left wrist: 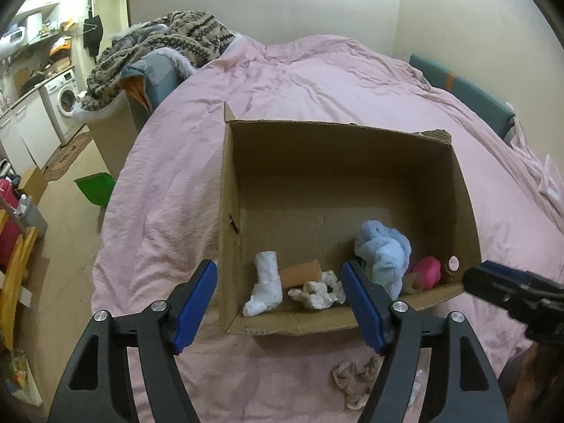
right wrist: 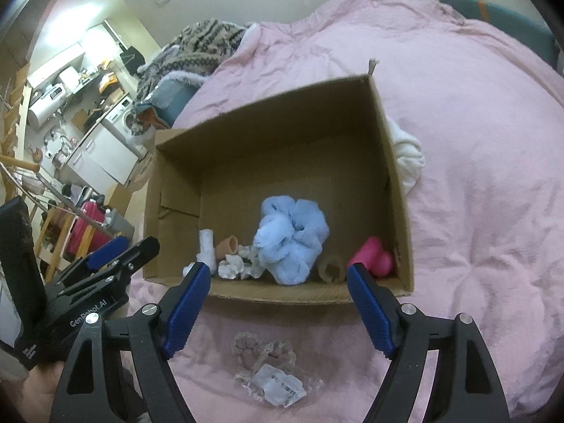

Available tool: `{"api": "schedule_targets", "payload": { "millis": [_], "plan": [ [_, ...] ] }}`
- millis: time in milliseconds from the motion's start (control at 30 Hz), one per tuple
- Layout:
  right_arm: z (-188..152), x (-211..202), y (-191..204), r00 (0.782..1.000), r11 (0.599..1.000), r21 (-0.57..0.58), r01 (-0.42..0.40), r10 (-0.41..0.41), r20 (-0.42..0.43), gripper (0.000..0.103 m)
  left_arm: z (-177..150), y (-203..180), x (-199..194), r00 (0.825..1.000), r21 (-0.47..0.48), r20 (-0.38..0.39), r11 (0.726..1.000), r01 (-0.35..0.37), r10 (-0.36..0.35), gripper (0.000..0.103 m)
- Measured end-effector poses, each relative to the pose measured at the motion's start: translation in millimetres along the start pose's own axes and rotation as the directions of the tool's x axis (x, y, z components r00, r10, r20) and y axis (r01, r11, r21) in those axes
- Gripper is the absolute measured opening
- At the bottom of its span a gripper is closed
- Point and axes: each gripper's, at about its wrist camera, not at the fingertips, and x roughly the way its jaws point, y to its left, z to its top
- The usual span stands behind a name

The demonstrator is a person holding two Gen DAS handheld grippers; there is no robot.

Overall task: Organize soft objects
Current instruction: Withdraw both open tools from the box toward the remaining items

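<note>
Cardboard box [right wrist: 394,183] far half free; soft items [right wrist: 292,243] crowd near wall.

Left gripper [left wrist: 278,303] fingers [left wrist: 195,303] spread wide, nothing between, poised over near wall of cardboard box [left wrist: 352,162] on pink bed cover [left wrist: 317,77]; box holds white sock [left wrist: 266,283], tan tube [left wrist: 303,271], cream scrunchie [left wrist: 319,292], blue fluffy cloth [left wrist: 382,252], pink toy [left wrist: 428,271]; lace piece [left wrist: 356,379] on cover before box; right gripper [left wrist: 507,289] at right edge

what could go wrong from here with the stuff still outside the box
1. The lace scrunchie lies against a clear plastic packet on the pink duvet, so the open right gripper may pinch both, or the duvet.
2. The white cloth sits half hidden behind the cardboard box wall and could be missed.
</note>
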Motion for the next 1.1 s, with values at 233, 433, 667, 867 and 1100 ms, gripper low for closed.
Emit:
{"api": "schedule_targets", "payload": {
  "millis": [233, 433, 667, 867, 1100],
  "plan": [
    [-11.8, -19.1, -1.7, 1.000, 1.000, 0.004, 0.000, 0.000, 0.008, 0.085, -17.2, 1.3, -11.4, 0.999, -0.015, -0.044, 1.000, 0.009, -0.010, 0.070],
    [-25.5, -26.8, -5.2, 1.000, 0.999, 0.034, -0.002, 0.002, -0.004, 0.085, -28.3, 2.7, -21.4, 0.998, -0.035, -0.057, 0.999, 0.013, -0.015, 0.070],
    [-41.2, -16.6, -14.8, 0.995, 0.997, 0.081, -0.002, 0.010, -0.102, 0.085, -42.5, 8.5, -20.1, 0.994, -0.067, -0.114, 0.998, -0.003, -0.005, 0.070],
    [-62.2, 26.2, -17.3, 0.949, 0.996, 0.081, 0.044, -0.016, -0.315, 0.085, -45.4, 10.5, -10.3, 0.987, -0.104, -0.158, 0.995, 0.011, -0.027, 0.070],
    [-70.2, 62.1, -6.1, 0.913, 0.998, 0.057, 0.022, 0.004, -0.408, 0.085, -49.4, 2.7, 3.0, 0.977, -0.103, -0.208, 0.994, 0.023, -0.044, 0.070]
  ]
}}
